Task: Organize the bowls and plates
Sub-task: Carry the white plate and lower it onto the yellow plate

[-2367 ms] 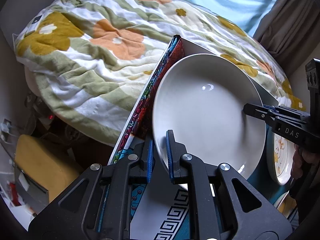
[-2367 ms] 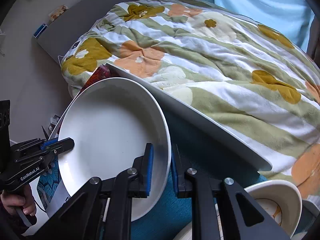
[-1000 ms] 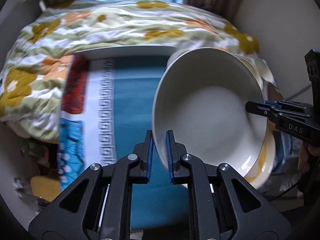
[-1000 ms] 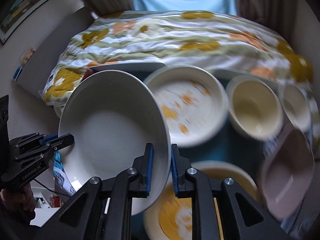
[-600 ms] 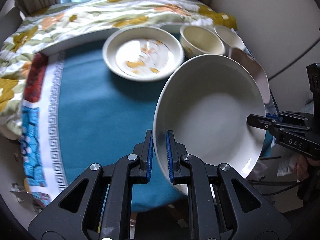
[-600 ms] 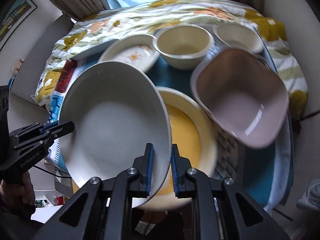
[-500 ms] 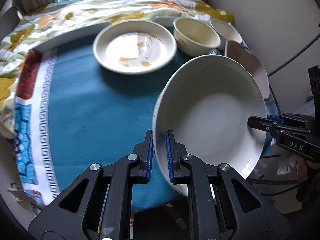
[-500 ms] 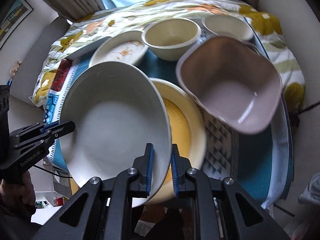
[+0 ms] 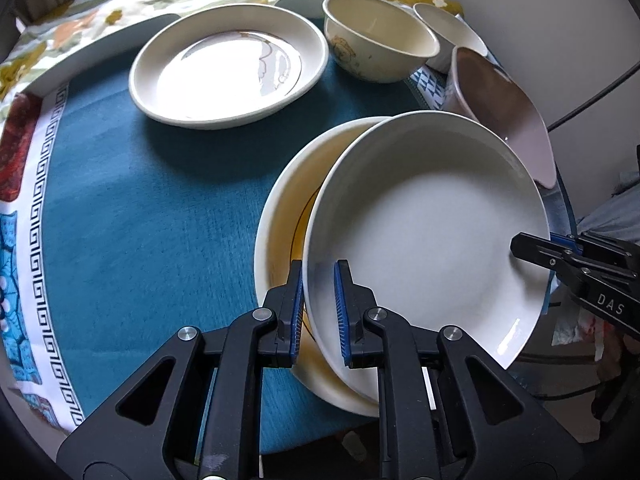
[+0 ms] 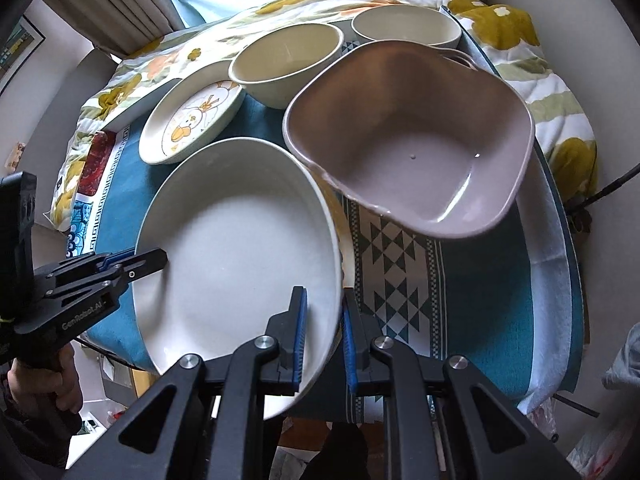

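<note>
Both grippers — left (image 9: 319, 304) and right (image 10: 323, 336) — have their jaws clenched on opposite rims of the white plate (image 9: 424, 232). It hangs tilted over a yellow plate (image 9: 288, 216) (mostly hidden) on the worktop (image 9: 140, 220).

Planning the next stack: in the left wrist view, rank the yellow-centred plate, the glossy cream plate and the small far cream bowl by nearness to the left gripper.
1. Yellow-centred plate, directly under it.
2. Glossy cream plate, ahead-left.
3. Small far cream bowl, far right.
</note>
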Available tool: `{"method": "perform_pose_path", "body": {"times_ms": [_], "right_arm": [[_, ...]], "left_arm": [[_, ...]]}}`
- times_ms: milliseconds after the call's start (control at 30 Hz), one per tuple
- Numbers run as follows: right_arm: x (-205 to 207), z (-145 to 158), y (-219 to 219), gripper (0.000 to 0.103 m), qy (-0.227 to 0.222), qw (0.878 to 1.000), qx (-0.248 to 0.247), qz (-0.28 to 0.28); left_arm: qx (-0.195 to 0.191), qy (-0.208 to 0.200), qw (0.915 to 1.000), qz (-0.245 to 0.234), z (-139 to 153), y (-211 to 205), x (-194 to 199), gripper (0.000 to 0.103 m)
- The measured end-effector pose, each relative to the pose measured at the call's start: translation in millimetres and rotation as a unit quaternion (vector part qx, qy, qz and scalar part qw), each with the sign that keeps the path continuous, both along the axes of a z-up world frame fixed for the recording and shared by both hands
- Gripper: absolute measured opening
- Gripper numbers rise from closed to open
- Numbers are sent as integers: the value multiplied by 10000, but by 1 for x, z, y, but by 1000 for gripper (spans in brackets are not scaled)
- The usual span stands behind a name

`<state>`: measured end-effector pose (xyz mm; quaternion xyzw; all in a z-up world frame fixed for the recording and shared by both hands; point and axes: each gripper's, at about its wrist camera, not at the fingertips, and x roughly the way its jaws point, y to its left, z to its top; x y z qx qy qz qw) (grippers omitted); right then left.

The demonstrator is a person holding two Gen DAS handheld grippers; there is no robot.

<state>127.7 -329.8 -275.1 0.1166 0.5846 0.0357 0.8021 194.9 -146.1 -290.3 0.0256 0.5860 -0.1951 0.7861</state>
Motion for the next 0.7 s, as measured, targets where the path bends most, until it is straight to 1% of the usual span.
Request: {"method": "perform_pose_path", "body": {"times_ms": [133,200,300,400,500,567,700], "right_arm": [[2,-1,4,15,-23,10000,-34,17],[3,-1,5,15,-31,9999,-155,64],[4,-1,7,15,-62,9995,-294,110],[4,-1,7,15,-84,9992,-359,147],[2,0,11,15,-118,9985,-487,211],[3,0,13,15,-140,9979,-577,242],[3,-1,12,15,-149,9974,-651,252]], "left_arm": [[38,21,10000,-58,-5,0,1,14],[96,-32,9999,-117,-5,-2,1,14],[296,-150,9992,-218,-6,-9,-1,14],[593,-315,9972,-341,-5,-16,-5,14],[928,-543,9930,-492,-3,-22,-11,14],[1209,-740,9880,-611,-2,-28,-16,14],[1493,-959,9816,-702,-1,-35,-23,14]]}}
